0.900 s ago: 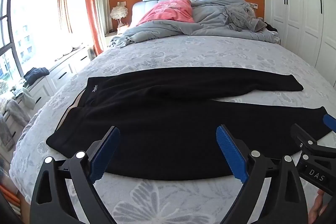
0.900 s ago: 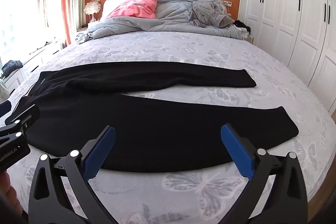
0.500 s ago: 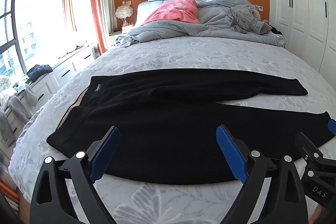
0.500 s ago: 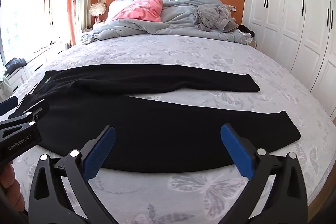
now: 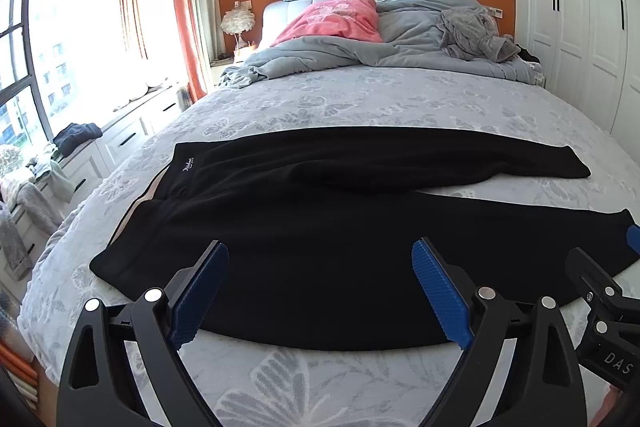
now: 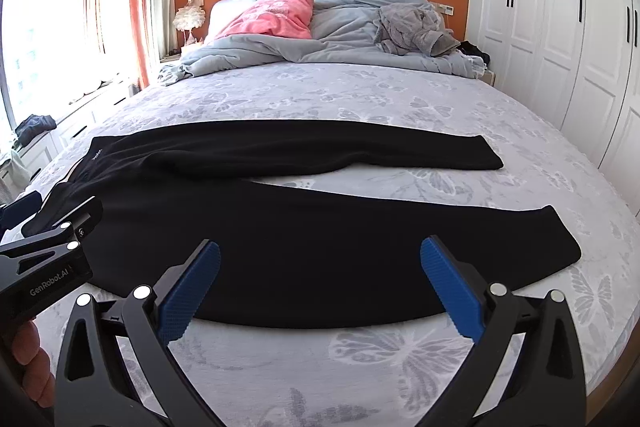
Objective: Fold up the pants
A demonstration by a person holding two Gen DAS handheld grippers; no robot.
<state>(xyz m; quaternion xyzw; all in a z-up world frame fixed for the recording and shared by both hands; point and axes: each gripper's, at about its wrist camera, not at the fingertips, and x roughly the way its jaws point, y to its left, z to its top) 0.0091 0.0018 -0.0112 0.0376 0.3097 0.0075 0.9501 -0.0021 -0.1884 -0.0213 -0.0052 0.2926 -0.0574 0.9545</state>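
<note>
From the left wrist view, the left gripper (image 5: 320, 287) hangs wide open and empty over the near edge of the black pants (image 5: 320, 227), which lie flat across the bed (image 5: 320, 99), waistband to the left. It should probably pinch the near waistband corner through both layers.

From the right wrist view, the right gripper (image 6: 320, 283) is equally spread and empty; its best bite is likely the near leg's hem, lifting evenly with the left.

Matt black cloth pants (image 5: 320, 227) lie ahead of the left gripper (image 5: 320, 291), its matt black plastic jaws faced with ribbed blue pads (image 5: 200, 295) and shiny metal rivets, on a bed (image 5: 360, 99) of soft printed grey fabric.
</note>
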